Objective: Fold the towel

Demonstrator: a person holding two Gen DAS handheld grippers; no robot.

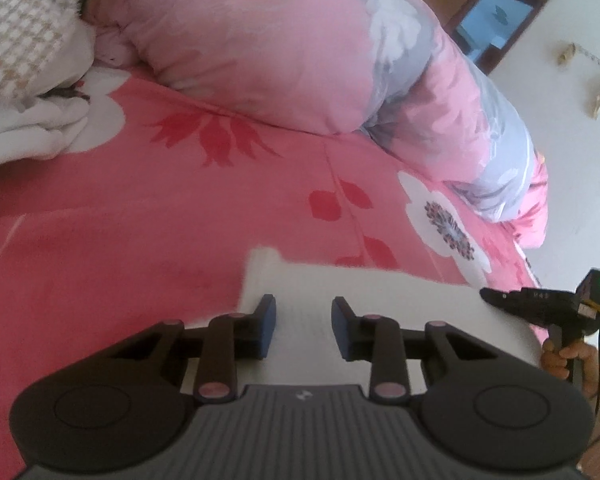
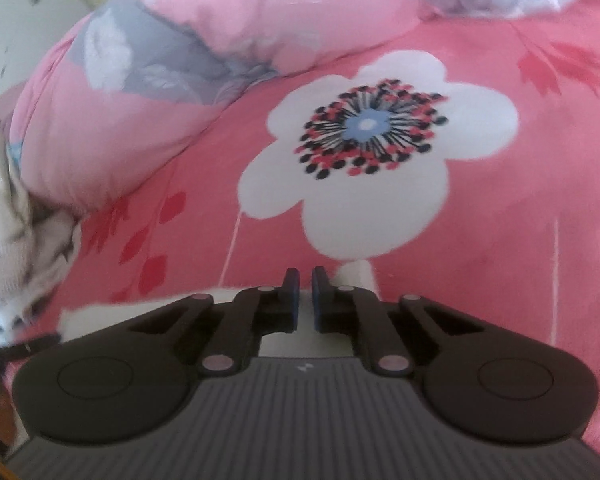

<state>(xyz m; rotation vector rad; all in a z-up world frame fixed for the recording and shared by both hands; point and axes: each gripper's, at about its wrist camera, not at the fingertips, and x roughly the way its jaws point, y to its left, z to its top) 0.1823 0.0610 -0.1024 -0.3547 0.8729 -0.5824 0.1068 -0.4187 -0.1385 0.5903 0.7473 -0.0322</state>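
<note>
The white towel (image 1: 380,300) lies flat on the pink flowered bedsheet (image 1: 120,240). My left gripper (image 1: 304,314) hangs over the towel's left part with its blue-padded fingers (image 1: 266,320) apart and only flat towel showing between them. My right gripper (image 1: 486,293) meets the towel's right edge, with a person's hand (image 1: 560,354) on its handle. In the right wrist view the right gripper (image 2: 305,292) has its pads almost together with a sliver of white cloth between them, and a bit of the towel (image 2: 358,276) sticks up beside the right finger. Most of the towel is hidden under that gripper's body.
A rolled pink and grey quilt (image 1: 260,40) lies along the back of the bed, also seen as the quilt (image 2: 140,100). Crumpled white and checked bedding (image 1: 20,60) sits at the left. The bed's edge and a pale floor (image 1: 572,160) are at the right.
</note>
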